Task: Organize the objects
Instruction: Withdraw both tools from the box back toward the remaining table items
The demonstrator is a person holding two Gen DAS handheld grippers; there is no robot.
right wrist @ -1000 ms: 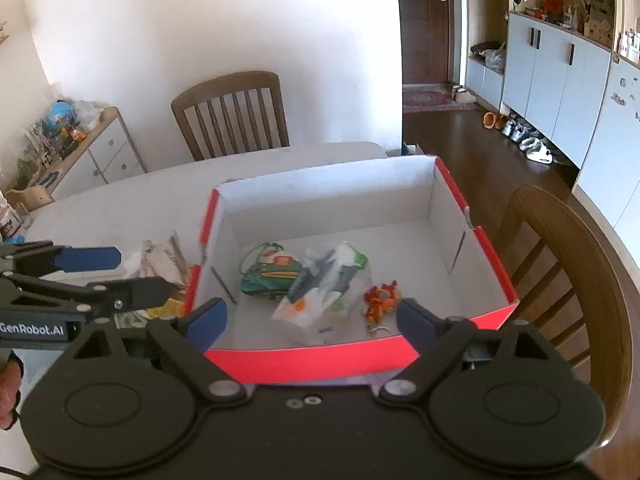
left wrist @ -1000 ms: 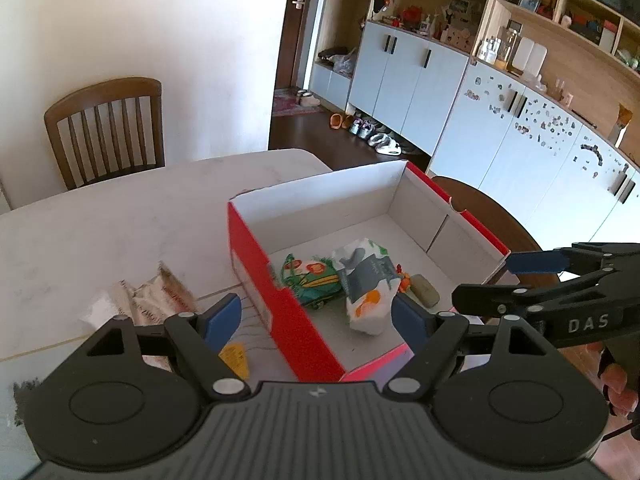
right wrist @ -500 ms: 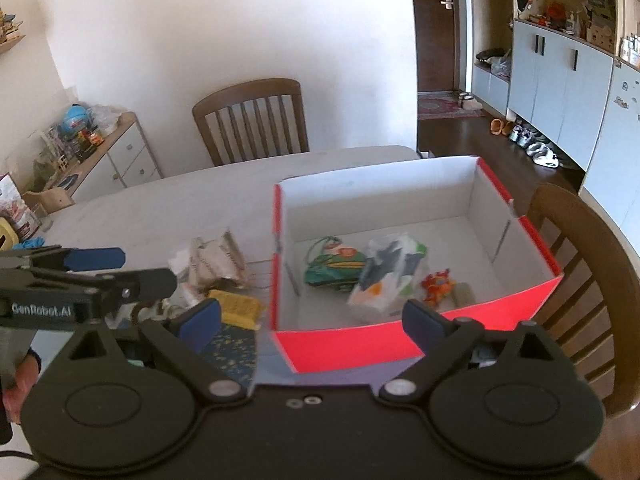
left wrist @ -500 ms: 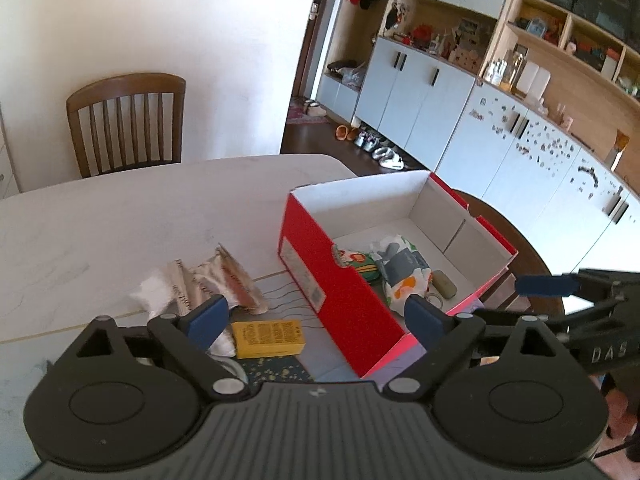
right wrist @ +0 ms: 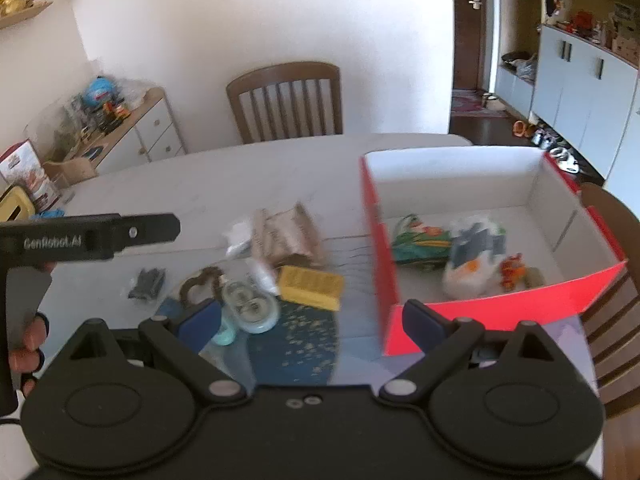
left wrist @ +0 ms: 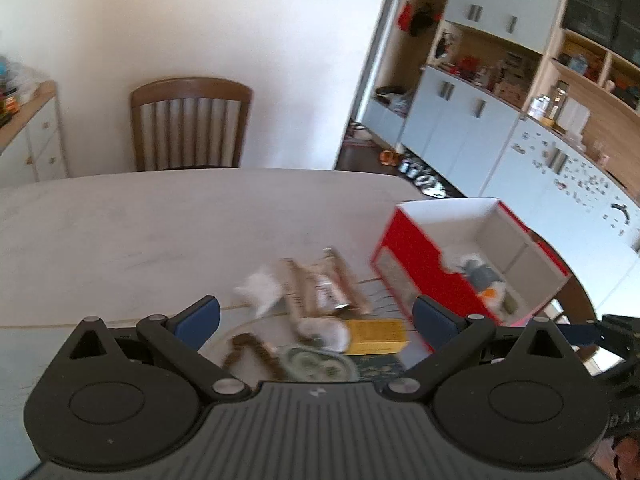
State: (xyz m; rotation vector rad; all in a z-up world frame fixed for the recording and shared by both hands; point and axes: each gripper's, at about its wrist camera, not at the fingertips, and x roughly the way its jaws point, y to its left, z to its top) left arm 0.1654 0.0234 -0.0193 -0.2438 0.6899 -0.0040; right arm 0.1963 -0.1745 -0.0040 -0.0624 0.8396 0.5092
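Grippers – left (left wrist: 316, 316), right (right wrist: 312, 320) – both wide, empty; yellow box (right wrist: 311, 288) mid-frame looks light, stiff – pinch long sides.

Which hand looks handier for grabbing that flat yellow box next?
Probably the left. Its open tool frames the flat yellow box among the loose items, while the right tool, also open and empty, sits nearer the red cardboard box.

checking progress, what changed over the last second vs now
Both grippers, left gripper and right gripper, pulled back from over the red box toward the table clutter, open and empty. Box contents and the yellow box stayed put.
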